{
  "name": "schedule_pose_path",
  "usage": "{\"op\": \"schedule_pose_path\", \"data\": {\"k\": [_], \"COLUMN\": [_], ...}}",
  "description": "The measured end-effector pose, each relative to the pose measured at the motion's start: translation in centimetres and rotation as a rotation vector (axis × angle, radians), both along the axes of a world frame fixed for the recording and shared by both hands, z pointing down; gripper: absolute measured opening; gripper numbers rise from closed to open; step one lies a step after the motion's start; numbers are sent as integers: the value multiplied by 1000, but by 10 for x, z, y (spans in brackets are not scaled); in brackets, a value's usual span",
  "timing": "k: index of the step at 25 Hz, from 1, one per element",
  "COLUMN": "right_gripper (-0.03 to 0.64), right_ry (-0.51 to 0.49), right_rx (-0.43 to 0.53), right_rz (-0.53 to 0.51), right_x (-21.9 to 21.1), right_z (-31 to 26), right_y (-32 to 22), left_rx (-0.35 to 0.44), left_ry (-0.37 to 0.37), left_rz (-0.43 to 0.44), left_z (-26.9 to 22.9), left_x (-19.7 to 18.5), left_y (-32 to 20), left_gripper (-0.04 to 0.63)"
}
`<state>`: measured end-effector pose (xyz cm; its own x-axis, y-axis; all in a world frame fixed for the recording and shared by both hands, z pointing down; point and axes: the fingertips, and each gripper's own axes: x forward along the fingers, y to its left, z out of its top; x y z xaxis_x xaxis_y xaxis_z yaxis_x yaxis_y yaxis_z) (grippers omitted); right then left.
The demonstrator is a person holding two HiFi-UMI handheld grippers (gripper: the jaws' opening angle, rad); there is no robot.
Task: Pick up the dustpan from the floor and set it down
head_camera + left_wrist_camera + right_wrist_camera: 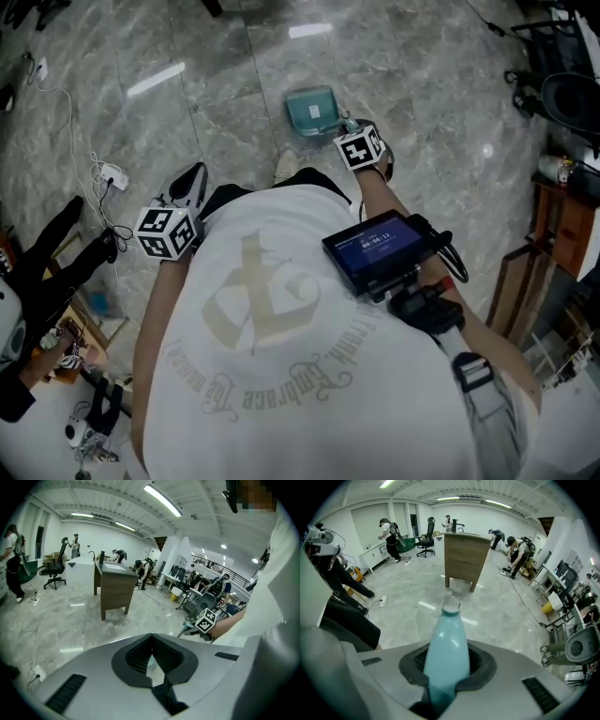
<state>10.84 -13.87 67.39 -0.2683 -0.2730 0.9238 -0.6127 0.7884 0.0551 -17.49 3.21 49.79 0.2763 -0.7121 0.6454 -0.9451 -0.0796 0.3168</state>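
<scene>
Right gripper view: the right gripper [447, 670] is clamping the dustpan [313, 111] by its handle [446, 641], likely light, stiff, slick plastic. The left gripper [151, 657] is hanging empty, fingers nearly together.

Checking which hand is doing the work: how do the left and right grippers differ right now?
The right gripper is shut on the handle of the teal dustpan; the left gripper has its jaws together with nothing between them. In the head view the right gripper reaches forward to the dustpan, while the left gripper is held back at the person's side. Both carry a marker cube.
</scene>
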Motion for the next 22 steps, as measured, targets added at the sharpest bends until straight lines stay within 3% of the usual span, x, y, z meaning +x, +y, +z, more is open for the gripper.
{"op": "schedule_pose_path", "data": {"k": [9, 22], "right_gripper": [91, 115], "right_ry": [-18, -35], "right_rx": [11, -124], "right_rz": [49, 39], "right_x": [0, -11], "right_z": [15, 33], "right_y": [2, 48], "left_rx": [15, 13], "left_ry": [-34, -29], "left_rz": [5, 41], "left_z": [-7, -10], "left_x": [-1, -5], "left_y": [1, -12], "left_gripper": [11, 11]}}
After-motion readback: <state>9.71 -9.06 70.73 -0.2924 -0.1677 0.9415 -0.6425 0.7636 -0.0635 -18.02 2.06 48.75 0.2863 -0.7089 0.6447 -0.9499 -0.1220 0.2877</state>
